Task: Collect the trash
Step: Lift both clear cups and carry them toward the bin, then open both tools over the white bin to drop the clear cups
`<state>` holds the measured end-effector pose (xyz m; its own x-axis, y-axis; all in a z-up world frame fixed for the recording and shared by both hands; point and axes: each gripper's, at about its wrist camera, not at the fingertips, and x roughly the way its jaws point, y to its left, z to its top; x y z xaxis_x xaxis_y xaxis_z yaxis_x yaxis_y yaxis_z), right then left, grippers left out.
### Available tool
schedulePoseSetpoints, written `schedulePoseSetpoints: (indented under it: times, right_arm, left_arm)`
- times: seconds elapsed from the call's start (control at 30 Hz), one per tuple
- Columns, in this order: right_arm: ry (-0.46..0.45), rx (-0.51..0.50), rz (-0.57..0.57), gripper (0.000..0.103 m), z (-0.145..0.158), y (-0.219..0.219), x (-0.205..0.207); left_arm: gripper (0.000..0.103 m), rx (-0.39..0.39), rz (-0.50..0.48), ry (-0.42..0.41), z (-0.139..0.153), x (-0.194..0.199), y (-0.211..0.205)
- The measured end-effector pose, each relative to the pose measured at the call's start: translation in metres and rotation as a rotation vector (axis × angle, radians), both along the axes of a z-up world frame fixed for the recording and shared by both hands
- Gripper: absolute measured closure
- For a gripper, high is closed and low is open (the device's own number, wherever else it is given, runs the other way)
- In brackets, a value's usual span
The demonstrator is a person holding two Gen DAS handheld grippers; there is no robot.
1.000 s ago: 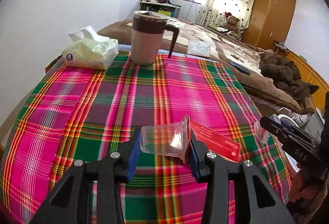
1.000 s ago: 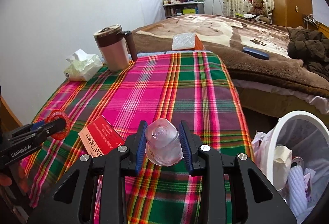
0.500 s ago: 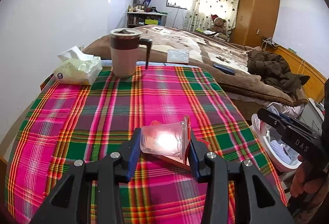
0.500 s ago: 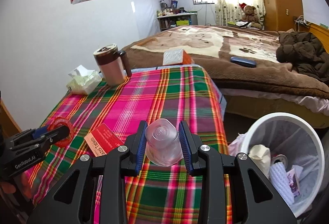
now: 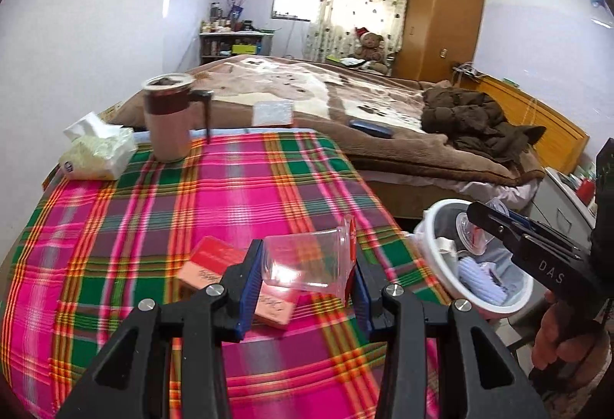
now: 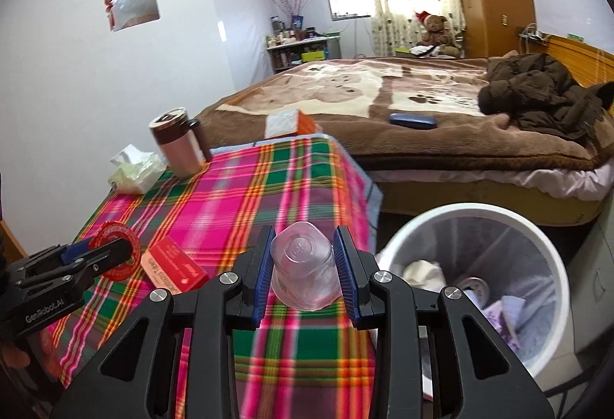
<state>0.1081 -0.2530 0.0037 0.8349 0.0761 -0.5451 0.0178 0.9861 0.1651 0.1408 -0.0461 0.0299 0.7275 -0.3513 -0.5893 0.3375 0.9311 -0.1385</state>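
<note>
Jaws of both grippers clamp clear plastic cups: left gripper (image 5: 307, 284) holds a cup (image 5: 307, 261) sideways beside the bin (image 6: 476, 219); right gripper (image 6: 305, 277) holds another cup (image 6: 303, 265) inverted, nearer the bin. Light, thin, crushable; grip gently mid-wall.

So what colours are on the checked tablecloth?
The plaid tablecloth is bright pink, green and purple, with orange and yellow stripes. The left wrist view shows it best.

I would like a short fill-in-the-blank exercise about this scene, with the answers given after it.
1. Each hand-held gripper, left and right, is shut on a clear plastic ____.
2. The white trash bin stands on the ____ beside the table.
3. The red box lies on the plaid ____.
4. The mug stands beside the pack of ____.

Answers: cup; floor; tablecloth; tissues
</note>
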Motion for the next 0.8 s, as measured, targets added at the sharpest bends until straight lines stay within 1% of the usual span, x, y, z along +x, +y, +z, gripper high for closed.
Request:
schedulePoseSetpoints:
  times: [0.43,0.6,0.8]
  right_arm:
    - [-0.017,-0.006,-0.112,0.07,0.004,-0.047,-0.018]
    - [0.001,0.003,-0.16,0.07,0.0,-0.069,-0.023]
    - [0.031,-0.01,-0.212,0.07,-0.007,-0.094,-0.028]
  left_arm:
    - [0.06,0.008,-0.131,-0.016,0.006,-0.011,-0.066]
    - [0.06,-0.001,-0.185,-0.009,0.005,-0.011,-0.096]
    - [0.06,0.0,-0.262,0.024,-0.005,-0.011,-0.138]
